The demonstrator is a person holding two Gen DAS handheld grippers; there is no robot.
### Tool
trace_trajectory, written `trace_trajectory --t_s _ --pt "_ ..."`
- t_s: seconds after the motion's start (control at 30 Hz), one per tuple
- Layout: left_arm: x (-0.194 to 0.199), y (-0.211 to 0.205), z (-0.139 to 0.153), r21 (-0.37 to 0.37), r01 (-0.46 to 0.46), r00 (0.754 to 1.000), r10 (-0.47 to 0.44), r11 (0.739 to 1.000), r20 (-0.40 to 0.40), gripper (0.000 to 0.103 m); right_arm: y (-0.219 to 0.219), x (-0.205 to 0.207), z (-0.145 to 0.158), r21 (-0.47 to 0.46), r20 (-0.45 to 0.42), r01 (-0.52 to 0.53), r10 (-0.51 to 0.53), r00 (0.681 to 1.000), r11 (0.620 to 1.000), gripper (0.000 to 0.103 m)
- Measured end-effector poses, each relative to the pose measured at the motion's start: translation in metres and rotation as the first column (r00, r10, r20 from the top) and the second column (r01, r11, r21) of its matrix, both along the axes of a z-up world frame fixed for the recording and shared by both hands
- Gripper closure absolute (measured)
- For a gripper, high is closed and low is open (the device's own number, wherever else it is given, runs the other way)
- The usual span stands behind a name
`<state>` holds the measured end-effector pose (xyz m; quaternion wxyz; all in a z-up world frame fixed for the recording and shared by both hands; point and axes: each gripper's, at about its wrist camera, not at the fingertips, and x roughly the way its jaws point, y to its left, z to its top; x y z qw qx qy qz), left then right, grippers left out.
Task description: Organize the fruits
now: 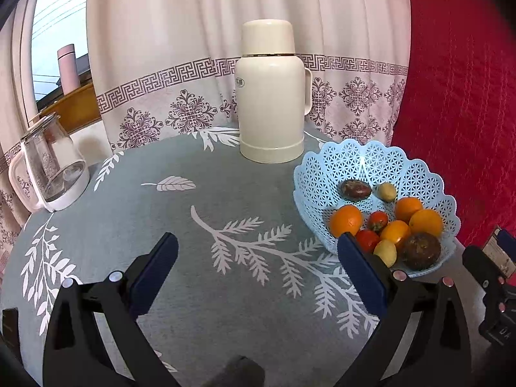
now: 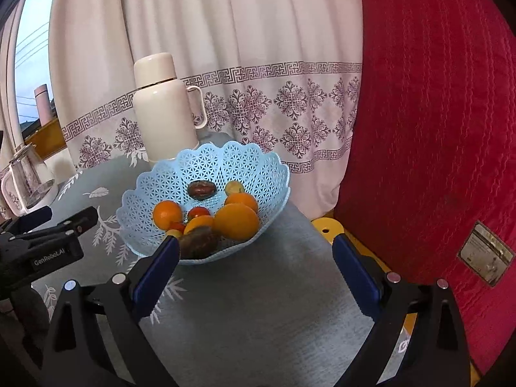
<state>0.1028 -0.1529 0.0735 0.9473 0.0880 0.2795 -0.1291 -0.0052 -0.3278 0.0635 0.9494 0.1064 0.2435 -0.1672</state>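
A light blue lattice basket (image 1: 351, 161) (image 2: 232, 158) stands on the grey leaf-print tablecloth (image 1: 206, 225) and holds several fruits: oranges (image 1: 346, 220) (image 2: 236, 221), small red fruits (image 1: 378, 220), yellow-green ones (image 1: 386, 191) and dark brown ones (image 1: 421, 251) (image 2: 202, 189). My left gripper (image 1: 258, 245) hangs open over bare cloth, left of the basket, nothing between its blue pads. My right gripper (image 2: 255, 246) is also open, just in front of the basket, holding nothing. Its left fingertip (image 2: 169, 248) overlaps the basket's near rim in the picture. The left gripper's body (image 2: 48, 242) shows at the left of the right wrist view.
A cream thermos jug (image 1: 272, 103) (image 2: 166, 106) stands at the table's back. A glass kettle on a white base (image 1: 51, 167) sits at the far left. A patterned curtain (image 1: 193, 64) hangs behind, a red quilted cushion (image 2: 435, 129) lies right, and a yellow edge (image 2: 325, 229) shows beside the table.
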Motion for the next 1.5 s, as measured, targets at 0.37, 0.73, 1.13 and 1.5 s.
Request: trace_trajectory --t_s 0.37,0.73,1.13,1.5 --pt "-0.003 -0.005 -0.001 0.025 0.018 1.0 -0.018 1.0 0.006 0.003 0.005 0.001 -0.003 -0.022 -0.007 0.002 -0.002 1.0 1.0 0.008" --pt "-0.006 -0.008 -0.001 0.033 0.024 1.0 -0.024 0.999 0.008 0.003 0.01 0.004 -0.003 -0.042 -0.013 -0.001 0.0 1.0 0.999 0.007" --pt "-0.008 -0.011 -0.002 0.043 0.034 0.999 -0.034 0.999 0.015 0.003 0.013 0.003 -0.002 -0.058 -0.002 0.006 -0.006 1.0 0.998 0.007" --pt "-0.011 -0.012 0.0 0.042 0.039 0.999 -0.04 0.998 0.023 0.002 0.015 0.001 -0.001 -0.067 0.006 0.011 -0.011 1.0 0.998 0.007"
